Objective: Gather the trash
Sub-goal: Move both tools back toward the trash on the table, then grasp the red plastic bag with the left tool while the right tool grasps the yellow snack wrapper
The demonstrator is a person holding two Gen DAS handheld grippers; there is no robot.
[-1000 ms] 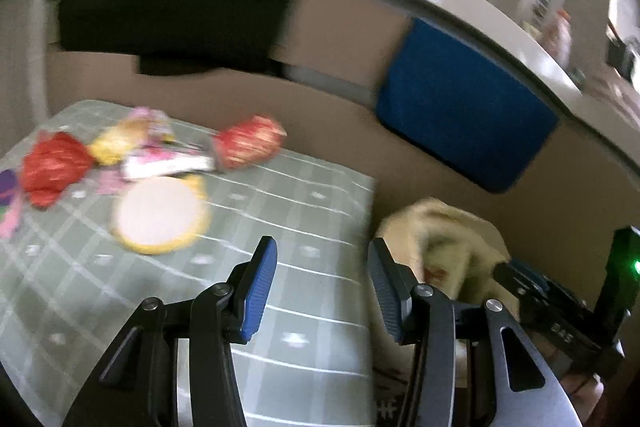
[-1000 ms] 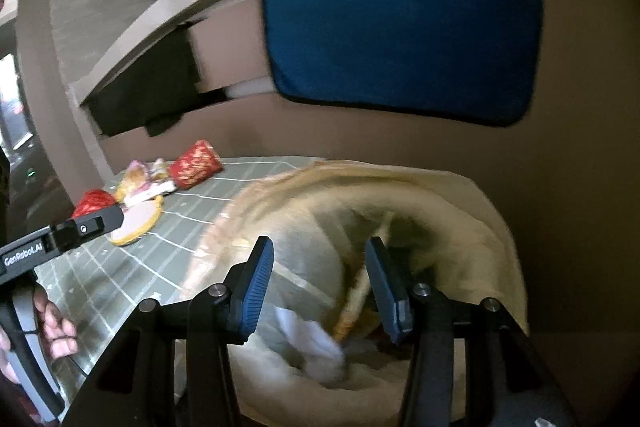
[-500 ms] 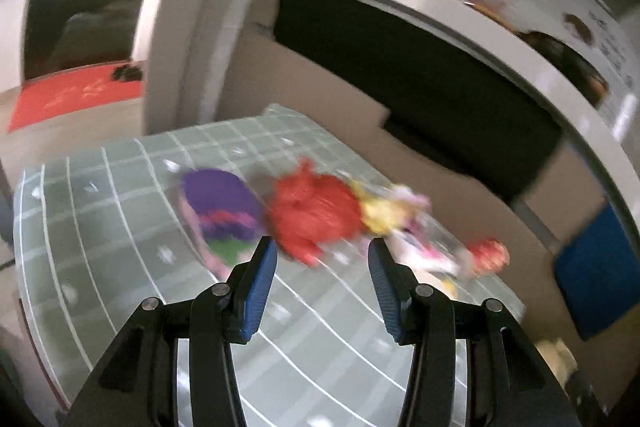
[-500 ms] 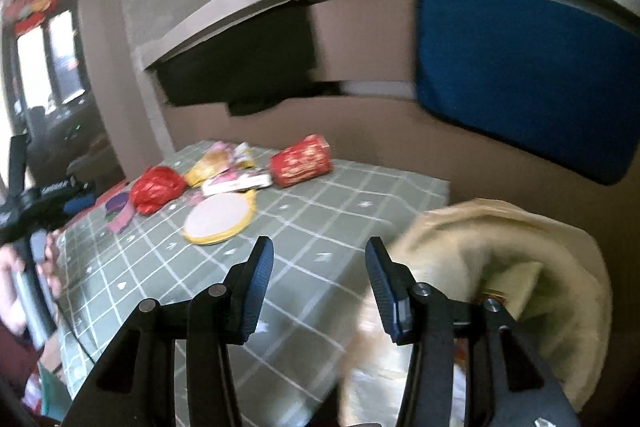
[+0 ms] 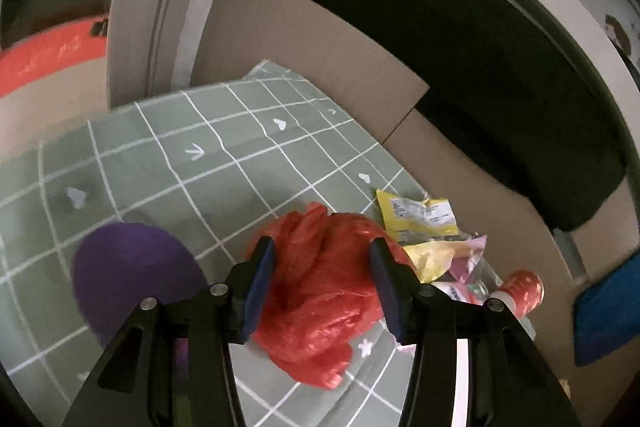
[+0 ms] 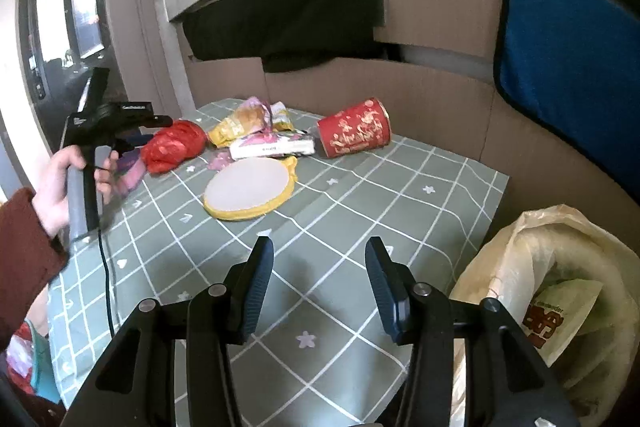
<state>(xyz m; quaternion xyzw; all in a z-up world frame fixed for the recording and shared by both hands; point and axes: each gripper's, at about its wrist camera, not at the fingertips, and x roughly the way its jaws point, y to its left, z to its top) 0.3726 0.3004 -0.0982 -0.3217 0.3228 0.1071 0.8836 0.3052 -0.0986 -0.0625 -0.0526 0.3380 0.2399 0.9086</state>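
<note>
Table with a green grid cloth [image 6: 360, 211], mid-frame. On it toward the upper left: red plastic bag [image 6: 172, 145], yellow wrappers [image 6: 240, 125], white box [image 6: 272, 147], round yellow-rimmed lid [image 6: 250, 187]. A red cup [image 6: 354, 133] lies tipped over, upper middle.

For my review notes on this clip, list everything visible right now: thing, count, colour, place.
tablecloth: 1, green with white grid, covers the table
red plastic bag: 1, red, crumpled, far left of the pile, between the left gripper's fingers
purple item: 1, purple, flat on the cloth left of the red bag; too blurred to identify
snack wrappers: several, yellow and pink, at the cloth's back edge
white box: 1, white, lying flat in front of the wrappers
round lid: 1, white with yellow rim, mid-cloth
red cup: 1, red with gold print, on its side, right of the pile
trash bag: 1, pale yellow, open, beside the table's right edge
left gripper: 1, black, blue pads, opening around the red bag
right gripper: 1, black, open, empty, above bare cloth
hand: 1, red-brown sleeve, holding the left gripper's handle
</note>
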